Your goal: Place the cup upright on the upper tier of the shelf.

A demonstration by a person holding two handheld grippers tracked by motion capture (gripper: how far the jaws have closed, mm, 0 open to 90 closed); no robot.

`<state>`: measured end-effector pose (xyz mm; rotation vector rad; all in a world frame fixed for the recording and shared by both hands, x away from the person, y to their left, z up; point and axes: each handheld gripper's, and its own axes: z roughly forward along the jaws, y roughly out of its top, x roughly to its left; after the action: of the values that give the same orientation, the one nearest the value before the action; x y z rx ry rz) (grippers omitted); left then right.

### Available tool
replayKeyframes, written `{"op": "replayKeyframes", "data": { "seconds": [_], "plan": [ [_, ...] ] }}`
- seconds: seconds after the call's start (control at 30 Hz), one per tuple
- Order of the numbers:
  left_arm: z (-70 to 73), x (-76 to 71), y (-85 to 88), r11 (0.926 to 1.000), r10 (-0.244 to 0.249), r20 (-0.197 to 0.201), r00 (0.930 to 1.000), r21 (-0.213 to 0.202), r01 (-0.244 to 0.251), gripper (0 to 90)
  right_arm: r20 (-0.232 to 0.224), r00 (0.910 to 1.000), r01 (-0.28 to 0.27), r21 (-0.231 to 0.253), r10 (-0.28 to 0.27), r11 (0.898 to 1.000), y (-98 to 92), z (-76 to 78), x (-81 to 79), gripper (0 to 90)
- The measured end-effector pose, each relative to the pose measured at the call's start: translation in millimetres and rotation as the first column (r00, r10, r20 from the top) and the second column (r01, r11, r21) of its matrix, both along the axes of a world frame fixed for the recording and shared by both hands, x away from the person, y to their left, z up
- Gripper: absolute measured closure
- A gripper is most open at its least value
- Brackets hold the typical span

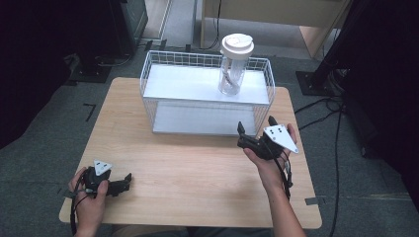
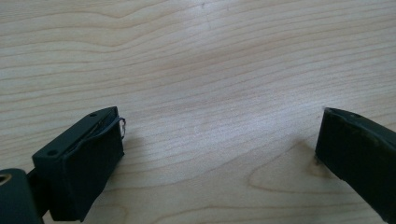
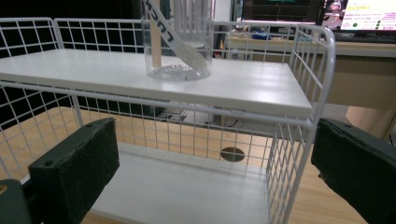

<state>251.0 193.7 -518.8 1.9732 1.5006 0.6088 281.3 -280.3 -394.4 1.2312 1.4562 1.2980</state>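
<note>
While jar (image 1: 234, 64) tops rack (image 1: 163, 79), 2 tools open.

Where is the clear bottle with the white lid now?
In the high view, the bottle stands upright on the top shelf of the white wire rack, toward its right end.

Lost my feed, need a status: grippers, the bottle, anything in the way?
Left gripper open, low over the wooden table. Right gripper open, facing the white wire rack. Clear plastic bottle with white lid upright on top shelf. Path clear.
</note>
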Motion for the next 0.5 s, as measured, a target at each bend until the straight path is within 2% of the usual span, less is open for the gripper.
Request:
{"op": "replayKeyframes", "data": {
  "seconds": [0.33, 0.5],
  "plan": [
    [0.1, 0.0, 0.1, 1.0000, -0.001, -0.001, 1.0000, 0.001, 0.001, 1.3, -0.040, 0.9987, 0.032, -0.004, -0.032, 0.999, -21.8, -24.7, -16.2, 0.9],
    [0.1, 0.0, 0.1, 1.0000, -0.001, -0.001, 1.0000, 0.001, 0.001, 1.3, -0.053, 0.9964, 0.066, -0.006, -0.066, 0.998, -35.6, -36.6, -25.8, 0.9]
  ]
}}
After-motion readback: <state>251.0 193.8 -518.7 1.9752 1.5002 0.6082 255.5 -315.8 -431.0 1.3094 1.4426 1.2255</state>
